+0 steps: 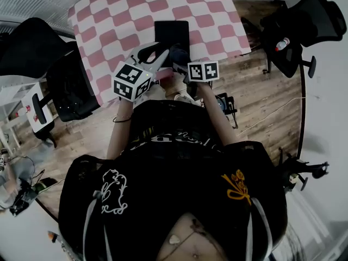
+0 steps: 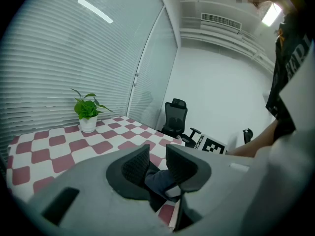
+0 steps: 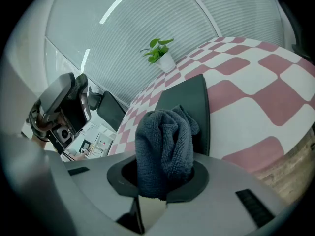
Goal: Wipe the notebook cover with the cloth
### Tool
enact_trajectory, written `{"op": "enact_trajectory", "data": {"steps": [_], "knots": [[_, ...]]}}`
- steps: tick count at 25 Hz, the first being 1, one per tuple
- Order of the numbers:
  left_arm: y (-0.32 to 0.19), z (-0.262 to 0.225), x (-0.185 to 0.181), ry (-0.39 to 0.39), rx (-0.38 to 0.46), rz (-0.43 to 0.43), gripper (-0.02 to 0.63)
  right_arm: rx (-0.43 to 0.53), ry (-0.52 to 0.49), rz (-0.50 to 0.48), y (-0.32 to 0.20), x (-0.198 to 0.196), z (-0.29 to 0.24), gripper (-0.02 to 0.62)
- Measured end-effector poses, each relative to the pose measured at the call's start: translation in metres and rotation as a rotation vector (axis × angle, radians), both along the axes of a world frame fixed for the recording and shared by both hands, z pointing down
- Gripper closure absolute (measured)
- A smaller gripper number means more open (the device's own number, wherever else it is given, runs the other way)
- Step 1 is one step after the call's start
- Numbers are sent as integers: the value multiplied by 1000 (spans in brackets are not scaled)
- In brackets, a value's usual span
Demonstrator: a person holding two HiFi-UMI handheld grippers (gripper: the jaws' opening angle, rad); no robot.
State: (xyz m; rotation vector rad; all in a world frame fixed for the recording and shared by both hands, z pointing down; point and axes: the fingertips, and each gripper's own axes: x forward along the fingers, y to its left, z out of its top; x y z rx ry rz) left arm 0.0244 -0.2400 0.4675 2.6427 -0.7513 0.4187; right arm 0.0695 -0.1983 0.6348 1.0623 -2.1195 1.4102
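Observation:
A black notebook point(image 1: 171, 34) lies flat on the pink-and-white checked table point(image 1: 119, 20), just inside its near edge. My right gripper point(image 1: 179, 61) hovers over that edge, shut on a bunched dark grey-blue cloth point(image 3: 165, 146) that stands up out of its jaws point(image 3: 162, 173). The notebook point(image 3: 189, 100) shows right behind the cloth. My left gripper point(image 1: 156, 57) is close beside the right one, on its left. Its jaws point(image 2: 157, 154) stand a little apart, and a fold of the cloth point(image 2: 160, 181) shows low in the gap.
A small potted plant point(image 2: 87, 112) stands at the table's far side. Black office chairs stand to the left point(image 1: 32, 48) and right point(image 1: 304, 26) of the table on the wooden floor. The person's body fills the lower head view.

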Motion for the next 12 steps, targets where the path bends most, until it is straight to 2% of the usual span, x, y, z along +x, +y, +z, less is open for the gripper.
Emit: {"op": "enact_trajectory", "data": {"steps": [12], "knots": [[14,-3,-1,-8,10,-29,492,6,9,80,10,39,0,522]]}}
